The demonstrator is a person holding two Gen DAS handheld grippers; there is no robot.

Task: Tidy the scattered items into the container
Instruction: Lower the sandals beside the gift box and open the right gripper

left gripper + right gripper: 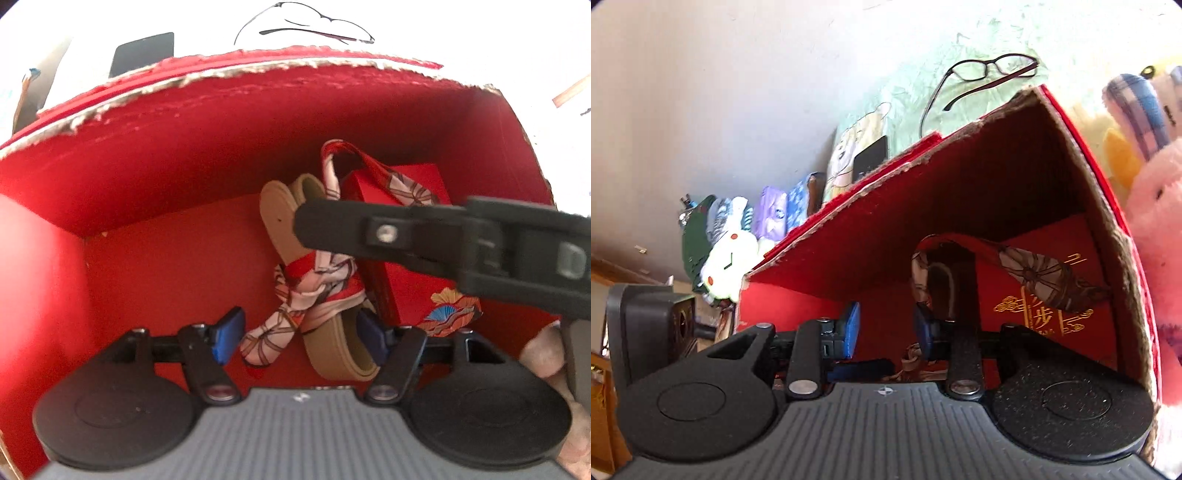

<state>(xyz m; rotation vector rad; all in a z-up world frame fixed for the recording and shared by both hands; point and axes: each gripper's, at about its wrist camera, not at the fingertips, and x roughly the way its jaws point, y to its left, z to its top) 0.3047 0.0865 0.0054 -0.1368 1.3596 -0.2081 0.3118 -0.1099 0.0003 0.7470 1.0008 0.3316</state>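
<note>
Left wrist view: the left claw (301, 338) hangs released over the torn red cardboard box (229, 122), where the tan leather belt (284, 218) and patterned silk scarf (314, 291) lie.

Right wrist view: the right claw (886, 328) is also released; withdrawing could snag the scarf (1034, 273).

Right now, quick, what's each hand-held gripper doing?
Left hand-held gripper: open, holding nothing, above the scarf.
Right hand-held gripper: open, holding nothing.
</note>
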